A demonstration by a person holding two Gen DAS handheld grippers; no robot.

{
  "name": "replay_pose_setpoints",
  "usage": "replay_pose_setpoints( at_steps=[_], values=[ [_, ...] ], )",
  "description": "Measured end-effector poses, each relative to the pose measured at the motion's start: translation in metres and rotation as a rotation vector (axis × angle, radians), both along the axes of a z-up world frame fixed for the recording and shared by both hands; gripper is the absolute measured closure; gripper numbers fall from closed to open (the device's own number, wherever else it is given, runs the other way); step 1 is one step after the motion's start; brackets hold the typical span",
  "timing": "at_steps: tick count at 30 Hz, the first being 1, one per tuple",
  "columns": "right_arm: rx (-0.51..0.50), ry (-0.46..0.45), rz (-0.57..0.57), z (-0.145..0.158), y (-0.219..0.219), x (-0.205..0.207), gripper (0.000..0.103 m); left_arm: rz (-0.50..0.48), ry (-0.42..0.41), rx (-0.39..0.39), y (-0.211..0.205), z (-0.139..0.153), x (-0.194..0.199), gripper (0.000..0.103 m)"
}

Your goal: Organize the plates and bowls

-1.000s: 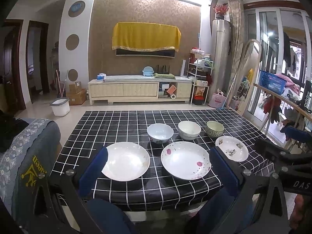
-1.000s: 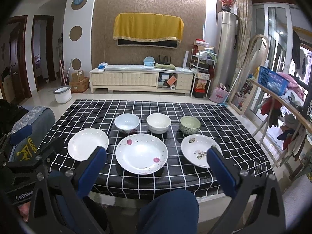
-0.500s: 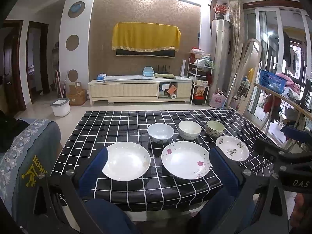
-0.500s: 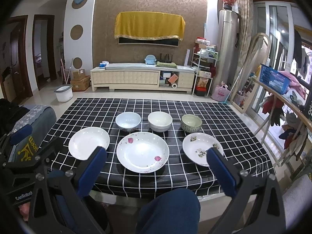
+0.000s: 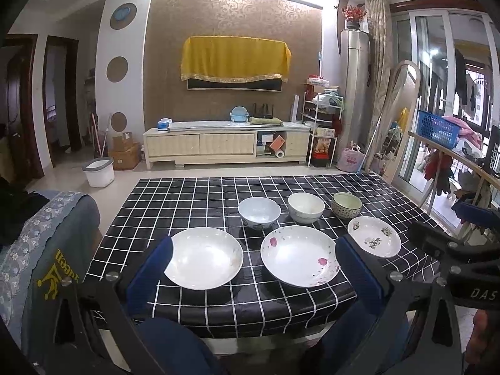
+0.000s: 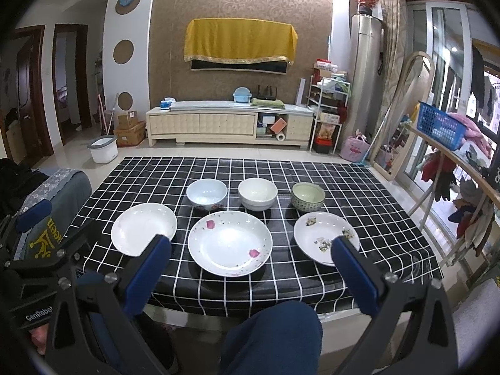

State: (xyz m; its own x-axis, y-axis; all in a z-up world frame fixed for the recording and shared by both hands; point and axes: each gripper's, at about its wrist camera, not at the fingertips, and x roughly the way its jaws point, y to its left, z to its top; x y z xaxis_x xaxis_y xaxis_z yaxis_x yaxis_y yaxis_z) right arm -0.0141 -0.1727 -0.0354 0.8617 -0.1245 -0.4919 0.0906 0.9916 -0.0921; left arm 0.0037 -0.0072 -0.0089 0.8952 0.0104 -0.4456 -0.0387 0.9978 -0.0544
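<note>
Just plain white plate (image 5: 204,261), unstacked

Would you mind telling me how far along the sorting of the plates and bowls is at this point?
Nothing looks done yet: the three plates, plain white plate, pink-petal plate and speckled plate, lie apart in the front row, and the three bowls stand separately behind them. Nothing is in hand; the left gripper and right gripper are open, short of the table. All the stacking remains.
</note>
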Motion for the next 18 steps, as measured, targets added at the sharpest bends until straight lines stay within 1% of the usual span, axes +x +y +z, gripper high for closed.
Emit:
replay_pose_setpoints(
  at_steps=[14, 18],
  values=[
    [0.005, -0.009, -0.004, 0.002, -0.0023, -0.0022, 0.0, -0.006, -0.009, 0.0, -0.0011, 0.0032, -0.0017, 0.0],
    [0.001, -0.011, -0.009, 0.0022, -0.0031, -0.0015, 0.0, -0.011, -0.01, 0.01, -0.0037, 0.0036, -0.0009, 0.0]
  ],
)
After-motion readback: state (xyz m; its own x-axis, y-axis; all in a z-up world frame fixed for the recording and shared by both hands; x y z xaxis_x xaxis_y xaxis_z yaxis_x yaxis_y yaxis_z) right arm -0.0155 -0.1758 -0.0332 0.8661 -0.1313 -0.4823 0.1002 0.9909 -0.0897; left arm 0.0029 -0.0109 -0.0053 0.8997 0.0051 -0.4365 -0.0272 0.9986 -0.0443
